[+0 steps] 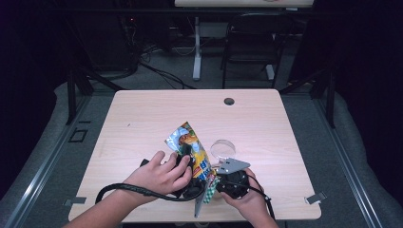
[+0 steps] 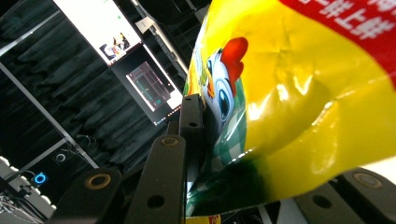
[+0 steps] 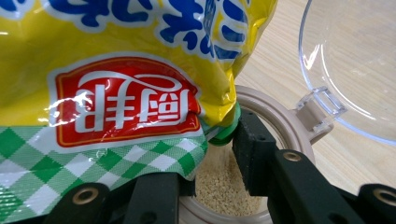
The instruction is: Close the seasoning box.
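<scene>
Right gripper view: both tongs, left (image 1: 187,154) and right (image 3: 212,140), pinch the soft, slippery seasoning bag (image 3: 116,70) over the jar (image 3: 275,105); grip its flat edges.

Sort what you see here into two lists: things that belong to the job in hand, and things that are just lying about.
In use:
- yellow seasoning bag, gripped by the left gripper and the right gripper
- open jar holding pale granules
- clear flip lid, hinged to the jar

Just there:
- table
- black chair behind the table
- monitor screens
</scene>
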`<action>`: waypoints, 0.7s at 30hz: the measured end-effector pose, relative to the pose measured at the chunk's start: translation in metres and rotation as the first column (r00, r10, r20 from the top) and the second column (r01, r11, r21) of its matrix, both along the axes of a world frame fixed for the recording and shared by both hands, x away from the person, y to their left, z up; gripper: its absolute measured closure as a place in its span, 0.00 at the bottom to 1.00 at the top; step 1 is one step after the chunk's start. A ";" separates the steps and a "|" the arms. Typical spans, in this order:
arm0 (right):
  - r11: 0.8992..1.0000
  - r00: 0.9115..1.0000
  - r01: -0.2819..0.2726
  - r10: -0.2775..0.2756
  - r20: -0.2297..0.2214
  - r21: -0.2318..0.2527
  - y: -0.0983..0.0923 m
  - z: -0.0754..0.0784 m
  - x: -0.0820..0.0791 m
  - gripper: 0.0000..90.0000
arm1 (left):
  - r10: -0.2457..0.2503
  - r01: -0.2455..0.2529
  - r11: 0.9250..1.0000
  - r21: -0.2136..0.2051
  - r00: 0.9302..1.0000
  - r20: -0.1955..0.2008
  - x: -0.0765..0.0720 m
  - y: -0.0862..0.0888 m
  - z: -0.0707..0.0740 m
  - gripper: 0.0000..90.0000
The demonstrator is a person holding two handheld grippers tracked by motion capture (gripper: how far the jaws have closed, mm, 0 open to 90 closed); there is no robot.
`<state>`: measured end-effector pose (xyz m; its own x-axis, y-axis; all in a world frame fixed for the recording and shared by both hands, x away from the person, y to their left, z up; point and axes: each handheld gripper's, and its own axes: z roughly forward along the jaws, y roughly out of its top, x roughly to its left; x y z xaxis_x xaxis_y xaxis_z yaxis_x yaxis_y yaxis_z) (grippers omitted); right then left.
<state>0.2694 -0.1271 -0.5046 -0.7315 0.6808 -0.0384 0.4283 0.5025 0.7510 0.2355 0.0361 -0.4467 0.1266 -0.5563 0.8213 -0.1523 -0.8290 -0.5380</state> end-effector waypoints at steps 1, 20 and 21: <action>1.000 1.000 0.005 -0.005 0.002 0.006 0.000 0.000 0.000 0.79 | 0.002 -0.002 1.000 0.003 1.000 -0.002 0.000 0.000 0.000 0.87; 1.000 1.000 0.000 0.000 0.003 -0.005 -0.001 0.002 -0.001 0.79 | -0.009 0.008 1.000 0.022 1.000 0.019 -0.002 -0.004 0.004 0.88; 1.000 1.000 0.001 -0.001 0.003 -0.007 -0.001 0.002 -0.001 0.79 | -0.004 0.003 1.000 0.030 1.000 0.020 -0.002 -0.005 0.004 0.88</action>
